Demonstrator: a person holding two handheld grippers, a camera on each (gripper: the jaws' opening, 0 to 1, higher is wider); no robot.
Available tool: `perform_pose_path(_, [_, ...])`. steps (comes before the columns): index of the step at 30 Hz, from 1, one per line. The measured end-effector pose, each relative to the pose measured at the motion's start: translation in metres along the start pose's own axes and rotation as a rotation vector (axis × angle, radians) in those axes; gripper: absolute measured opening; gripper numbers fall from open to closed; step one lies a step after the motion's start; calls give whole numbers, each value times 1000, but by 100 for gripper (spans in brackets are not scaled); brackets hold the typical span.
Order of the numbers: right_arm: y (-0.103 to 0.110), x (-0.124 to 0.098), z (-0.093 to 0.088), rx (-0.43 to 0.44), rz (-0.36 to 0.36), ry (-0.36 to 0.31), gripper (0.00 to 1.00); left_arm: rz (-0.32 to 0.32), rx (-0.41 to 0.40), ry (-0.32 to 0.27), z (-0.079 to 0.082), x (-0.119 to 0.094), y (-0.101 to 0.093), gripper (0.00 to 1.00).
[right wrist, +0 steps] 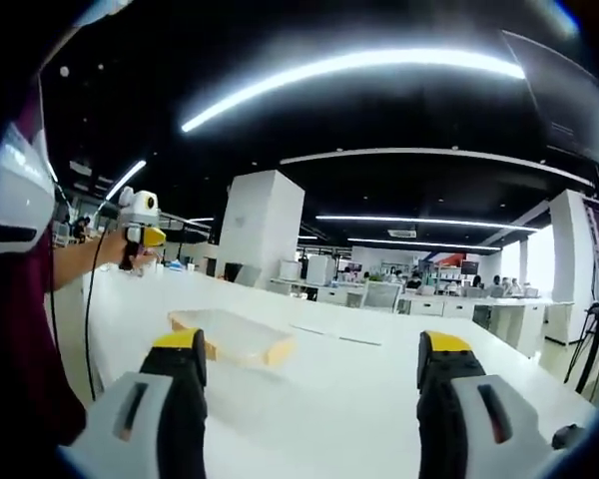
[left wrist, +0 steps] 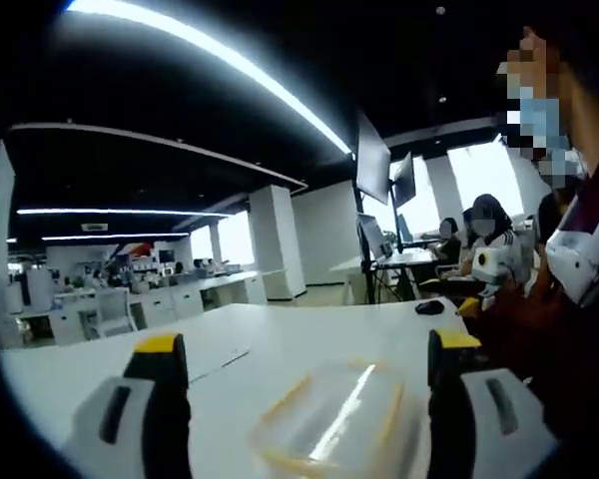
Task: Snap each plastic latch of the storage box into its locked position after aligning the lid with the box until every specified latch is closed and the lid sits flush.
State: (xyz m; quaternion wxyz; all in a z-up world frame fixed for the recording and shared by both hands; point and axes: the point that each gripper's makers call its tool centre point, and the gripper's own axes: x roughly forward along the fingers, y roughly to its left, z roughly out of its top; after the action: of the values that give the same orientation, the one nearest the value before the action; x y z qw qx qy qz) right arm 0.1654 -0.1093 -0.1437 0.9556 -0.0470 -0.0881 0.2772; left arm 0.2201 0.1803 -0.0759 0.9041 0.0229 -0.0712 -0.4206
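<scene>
Clear plastic storage box [left wrist: 331,419] with yellow latches lies on the white table [left wrist: 280,334], between the left gripper [left wrist: 304,399] tips. Both the left and right gripper [right wrist: 309,394] stand wide, holding nothing. Advice: seat the lid squarely before pressing 1 latch.

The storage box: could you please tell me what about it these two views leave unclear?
- Left gripper view: the storage box is blurred by glare; its near end is cut off at the bottom edge.
- Right gripper view: the box is too small to show latch positions or whether the lid sits flush; the right hand-held gripper hides its near corner.
</scene>
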Motion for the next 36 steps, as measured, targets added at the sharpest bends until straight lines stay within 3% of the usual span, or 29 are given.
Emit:
perform_pose_path(12, [-4,-1,2,-2,-7,8,95,107,-11,-2,-8,-33,7,100])
perform_pose_path(21, [-5,-2,1,12,-6,17,100,172,-36,-50,-7,-54,8,100])
perform_pose_path(27, [-5,-3,7,10,-9,5,100,226,-52,-52,-15,-72,9,100])
perform_pose_path(36, [-4,-6,6,22,-11,7,100,258,-84,-66,-20,-89,6,100])
